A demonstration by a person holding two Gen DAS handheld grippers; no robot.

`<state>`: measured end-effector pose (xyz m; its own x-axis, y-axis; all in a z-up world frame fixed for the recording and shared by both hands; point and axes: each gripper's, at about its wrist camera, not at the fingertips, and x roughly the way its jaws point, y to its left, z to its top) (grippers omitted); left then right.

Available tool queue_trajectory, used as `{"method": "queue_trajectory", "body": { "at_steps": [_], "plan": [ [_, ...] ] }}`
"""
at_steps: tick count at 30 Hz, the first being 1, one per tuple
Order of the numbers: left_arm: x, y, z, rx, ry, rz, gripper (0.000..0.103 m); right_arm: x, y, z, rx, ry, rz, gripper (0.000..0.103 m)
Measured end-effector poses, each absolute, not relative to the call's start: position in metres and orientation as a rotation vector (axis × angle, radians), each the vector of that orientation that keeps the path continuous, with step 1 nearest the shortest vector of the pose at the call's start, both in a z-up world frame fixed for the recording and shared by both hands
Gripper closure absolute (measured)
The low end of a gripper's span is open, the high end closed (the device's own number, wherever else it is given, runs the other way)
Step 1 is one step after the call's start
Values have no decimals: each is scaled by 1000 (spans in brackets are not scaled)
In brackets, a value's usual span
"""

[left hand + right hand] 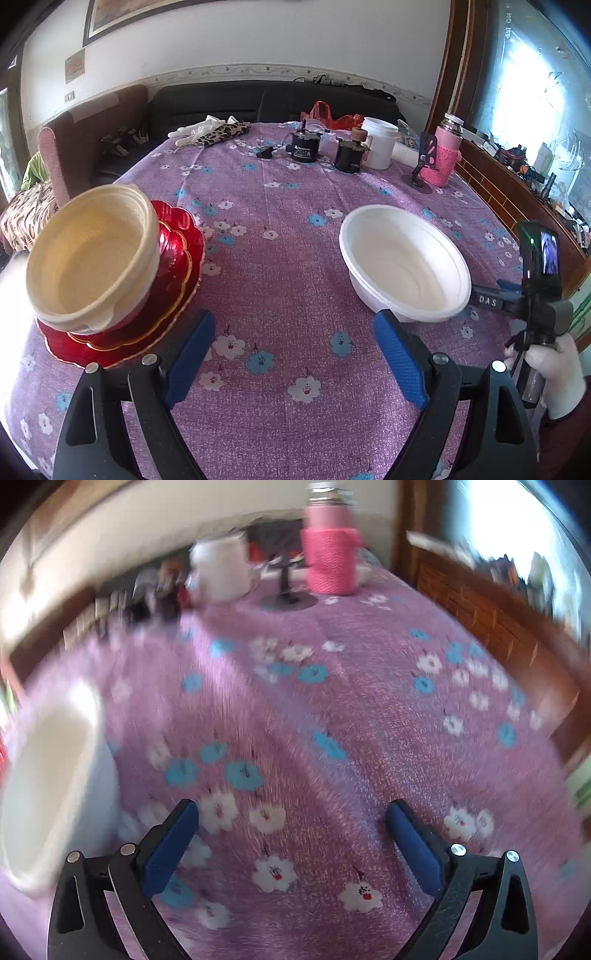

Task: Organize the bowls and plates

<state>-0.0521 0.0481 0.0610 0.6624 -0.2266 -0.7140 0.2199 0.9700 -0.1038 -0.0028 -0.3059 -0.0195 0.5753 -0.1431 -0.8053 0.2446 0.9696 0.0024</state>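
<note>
On your left you have a cream bowl [92, 254], upright and empty, sitting tilted on a small red scalloped plate [173, 266] that is stacked on a larger red plate [122, 350] near the table [280, 258] edge. To your right, well apart from that stack, a white bowl [404, 264] stands upright and empty on the flowered purple cloth. The right wrist view shows you it only as a blur at the left edge [51, 786].

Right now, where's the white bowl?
In the left wrist view, the white bowl sits alone on the tablecloth, right of the stacked red plates.
</note>
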Motion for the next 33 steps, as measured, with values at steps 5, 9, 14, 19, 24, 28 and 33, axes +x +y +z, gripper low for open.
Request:
{"method": "queue_trajectory", "body": {
  "at_steps": [5, 9, 14, 19, 24, 28, 33],
  "plan": [
    [-56, 41, 44, 15, 820, -307, 16, -6, -309, -20, 153, 931, -235, 1],
    [-51, 36, 29, 9, 826, -317, 16, -5, -308, -19, 152, 932, -235, 1],
    [-35, 49, 14, -82, 897, -304, 16, -4, -308, -20, 153, 931, -235, 1],
    [-24, 64, 4, -184, 956, -298, 9, -4, -308, -20, 153, 931, -234, 1],
    [-23, 66, 4, -198, 953, -313, 6, -4, -308, -20, 153, 931, -234, 1],
    [-24, 68, 3, -214, 949, -325, 5, -4, -308, -20, 153, 931, -234, 1],
    [-22, 69, 2, -224, 946, -335, 4, -4, -307, -20, 153, 931, -234, 1]
  ]
}}
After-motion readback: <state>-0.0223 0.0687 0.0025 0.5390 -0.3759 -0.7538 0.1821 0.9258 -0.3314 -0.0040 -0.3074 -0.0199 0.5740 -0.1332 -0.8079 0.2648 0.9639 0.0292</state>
